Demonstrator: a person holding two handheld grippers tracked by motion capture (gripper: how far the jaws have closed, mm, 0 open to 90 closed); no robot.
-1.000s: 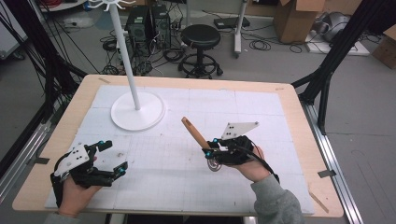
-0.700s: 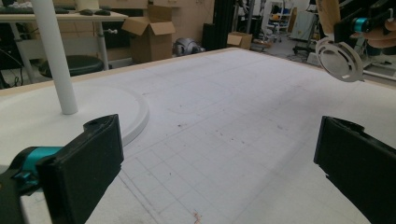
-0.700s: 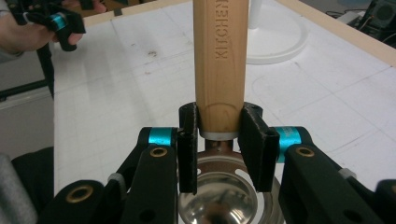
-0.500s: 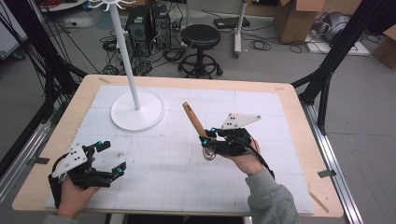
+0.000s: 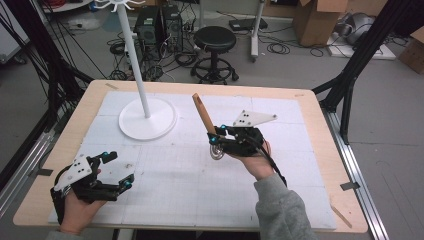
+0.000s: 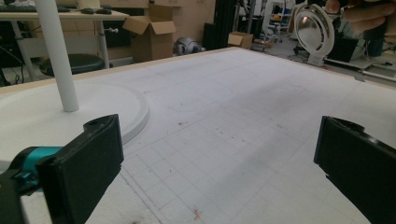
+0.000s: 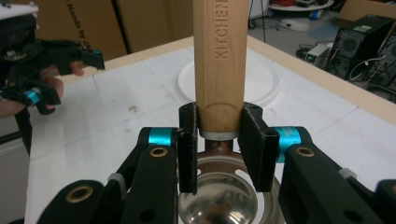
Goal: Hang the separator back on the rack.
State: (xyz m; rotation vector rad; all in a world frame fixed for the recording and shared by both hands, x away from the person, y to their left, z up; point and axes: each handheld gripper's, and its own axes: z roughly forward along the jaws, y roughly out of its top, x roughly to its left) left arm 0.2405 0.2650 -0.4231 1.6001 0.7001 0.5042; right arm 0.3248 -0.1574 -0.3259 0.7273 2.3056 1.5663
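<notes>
The right tongs [image 7: 218,140] are clamped on the wooden handle of a metal strainer [image 5: 205,117], lifted above mid-tabletop [image 5: 300,165], handle pointing toward 11 o'clock at the white stand [image 5: 147,117]. The left tongs [image 5: 116,169] rest apart, empty, at 8 o'clock.

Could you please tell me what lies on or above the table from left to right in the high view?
left gripper, open and low over the table → white stand with its round base → wooden-handled utensil, tilted up → right gripper, shut on the utensil's handle, with its grey plate on top.
</notes>
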